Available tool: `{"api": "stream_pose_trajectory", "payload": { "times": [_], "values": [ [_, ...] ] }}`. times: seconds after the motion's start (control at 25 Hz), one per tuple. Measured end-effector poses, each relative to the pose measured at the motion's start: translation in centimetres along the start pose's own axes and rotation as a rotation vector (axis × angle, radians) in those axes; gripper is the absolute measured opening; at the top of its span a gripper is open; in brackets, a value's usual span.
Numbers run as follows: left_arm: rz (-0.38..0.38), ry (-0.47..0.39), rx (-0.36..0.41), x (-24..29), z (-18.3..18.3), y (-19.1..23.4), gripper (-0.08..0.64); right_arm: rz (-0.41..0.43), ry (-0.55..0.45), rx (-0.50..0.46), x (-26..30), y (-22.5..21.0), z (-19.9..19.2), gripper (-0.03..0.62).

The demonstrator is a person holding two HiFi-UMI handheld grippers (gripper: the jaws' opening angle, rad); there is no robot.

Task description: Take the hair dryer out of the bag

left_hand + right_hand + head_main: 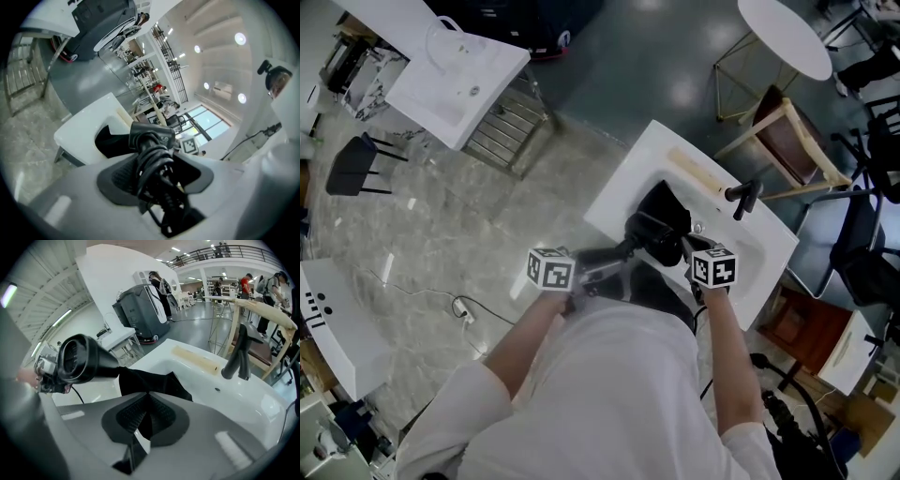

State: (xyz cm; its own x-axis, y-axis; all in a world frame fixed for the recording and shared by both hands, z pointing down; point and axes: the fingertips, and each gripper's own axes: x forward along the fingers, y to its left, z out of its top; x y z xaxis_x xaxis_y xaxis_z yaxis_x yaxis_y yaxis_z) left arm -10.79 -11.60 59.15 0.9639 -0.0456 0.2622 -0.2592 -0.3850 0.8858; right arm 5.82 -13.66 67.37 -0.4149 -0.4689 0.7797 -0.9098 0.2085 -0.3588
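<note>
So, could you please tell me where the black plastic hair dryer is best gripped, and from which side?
Probably best to grip the black plastic hair dryer by its cord-wrapped handle, coming from the handle's free end, away from the black fabric bag. The handle is slimmer than the wide flared barrel, and the left hand-held gripper clamps it there across the coiled cord.

I can read no words, brand names or numbers anywhere from here. The left marker cube and the right marker cube carry only black-and-white square patterns, no lettering. The hair dryer has a small pale mark on its handle, too blurred for me to read.
</note>
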Motion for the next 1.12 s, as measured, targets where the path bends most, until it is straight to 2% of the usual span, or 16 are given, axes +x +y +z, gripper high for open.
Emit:
{"api": "stream_pose_trajectory", "payload": {
  "times": [0.2,0.36,0.44,0.52,0.92,1.12],
  "values": [
    [0.020,-0.028,0.028,-0.4,0.7,0.3,0.229,0.044,0.025,-0.054,-0.8,2.5,-1.8,0.012],
    [0.029,-0.072,0.018,-0.1,1.1,-0.2,0.229,0.113,0.112,-0.080,-0.8,3.9,-4.2,0.014],
    [0.044,-0.084,0.026,0.4,0.9,-0.5,0.229,0.160,0.171,-0.095,-0.9,4.6,-5.8,0.039],
    [0.056,-0.097,0.032,0.8,0.6,-1.0,0.229,0.183,0.181,-0.122,-1.4,5.0,-6.7,0.077],
    [0.095,-0.213,0.002,3.4,-1.3,-4.5,0.229,0.194,0.021,-0.113,-8.8,3.5,-7.1,0.077],
    [0.108,-0.267,-0.019,4.3,-3.0,-6.4,0.229,0.134,-0.160,-0.011,-14.1,1.2,-7.2,0.048]
  ]
}}
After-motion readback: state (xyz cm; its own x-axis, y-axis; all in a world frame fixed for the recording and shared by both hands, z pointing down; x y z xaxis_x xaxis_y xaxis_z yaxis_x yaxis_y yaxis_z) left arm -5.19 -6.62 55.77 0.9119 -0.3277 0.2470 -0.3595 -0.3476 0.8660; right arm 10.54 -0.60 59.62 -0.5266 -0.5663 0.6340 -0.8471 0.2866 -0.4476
